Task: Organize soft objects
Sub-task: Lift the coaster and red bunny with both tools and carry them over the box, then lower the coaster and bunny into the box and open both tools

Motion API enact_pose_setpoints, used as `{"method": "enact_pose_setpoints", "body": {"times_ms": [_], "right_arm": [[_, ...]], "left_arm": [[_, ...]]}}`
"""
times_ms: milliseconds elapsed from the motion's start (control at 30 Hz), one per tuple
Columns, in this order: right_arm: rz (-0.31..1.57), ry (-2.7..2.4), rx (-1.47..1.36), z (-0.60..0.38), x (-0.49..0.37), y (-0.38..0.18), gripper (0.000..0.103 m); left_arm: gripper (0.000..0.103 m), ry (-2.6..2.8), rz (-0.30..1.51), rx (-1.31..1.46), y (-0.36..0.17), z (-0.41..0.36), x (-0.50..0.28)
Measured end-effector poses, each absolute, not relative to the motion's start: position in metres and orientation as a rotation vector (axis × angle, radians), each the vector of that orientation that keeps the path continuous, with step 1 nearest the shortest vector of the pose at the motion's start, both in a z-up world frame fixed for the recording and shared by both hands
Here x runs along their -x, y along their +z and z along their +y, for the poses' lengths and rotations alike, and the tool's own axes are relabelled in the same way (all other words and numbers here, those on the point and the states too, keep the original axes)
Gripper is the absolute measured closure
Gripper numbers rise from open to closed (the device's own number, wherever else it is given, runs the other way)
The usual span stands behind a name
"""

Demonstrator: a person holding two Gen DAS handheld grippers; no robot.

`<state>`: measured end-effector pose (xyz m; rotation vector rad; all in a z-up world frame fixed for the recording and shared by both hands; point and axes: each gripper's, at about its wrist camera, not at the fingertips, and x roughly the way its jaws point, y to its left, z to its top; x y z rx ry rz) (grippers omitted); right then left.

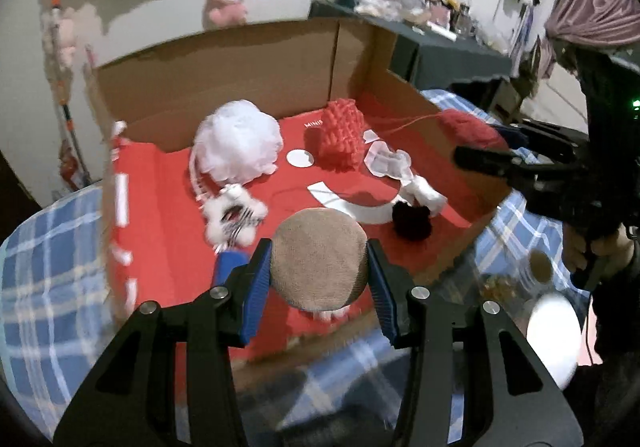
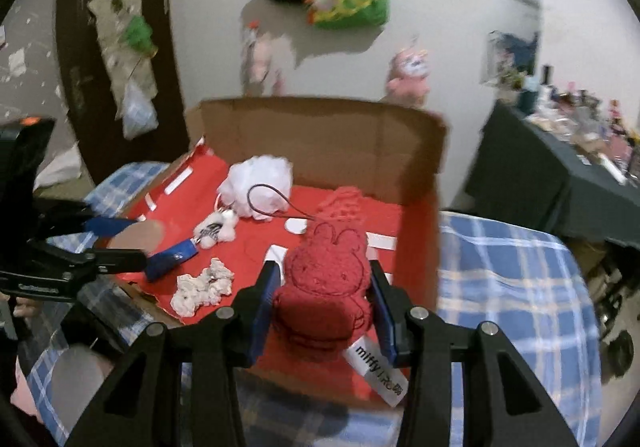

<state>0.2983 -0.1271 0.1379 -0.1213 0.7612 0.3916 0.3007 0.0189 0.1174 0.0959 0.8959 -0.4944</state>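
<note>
Two grips: both claws are clenching soft items over the cardboard box (image 1: pixel 224 75).
Left gripper (image 1: pixel 319 279): squeezing tan round pad (image 1: pixel 318 259) at box's near edge.
Right gripper (image 2: pixel 325 305): pinching red plush rabbit (image 2: pixel 326 279) by its sides, above box's near edge.
Handling: both probably light and squashy, so mid-body side grips are looking sound.

Dim indoor light, perhaps motion-blurred, fisheye-warped edges.
</note>
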Motion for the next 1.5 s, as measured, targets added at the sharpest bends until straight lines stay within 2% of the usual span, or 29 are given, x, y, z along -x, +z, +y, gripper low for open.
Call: {"method": "enact_pose_setpoints", "body": {"times_ms": [467,967,1500], "right_arm": [[1.051,0.551,0.178,-0.087,-0.381,0.089,0.057],[1.105,0.532,0.274,-0.075,-0.397,0.071,0.056],[1.130,0.517,0.302,-0.065,-0.403,0.059,0.052]], "left_arm": [[0.059,-0.512,1.069,-0.227,0.070,-0.013,-0.382],[0.059,-0.517,1.104,-0.286,0.057,-0.028,-0.398],[0.052,-0.491,1.114,-0.293,0.048,-0.030,-0.402]]}}
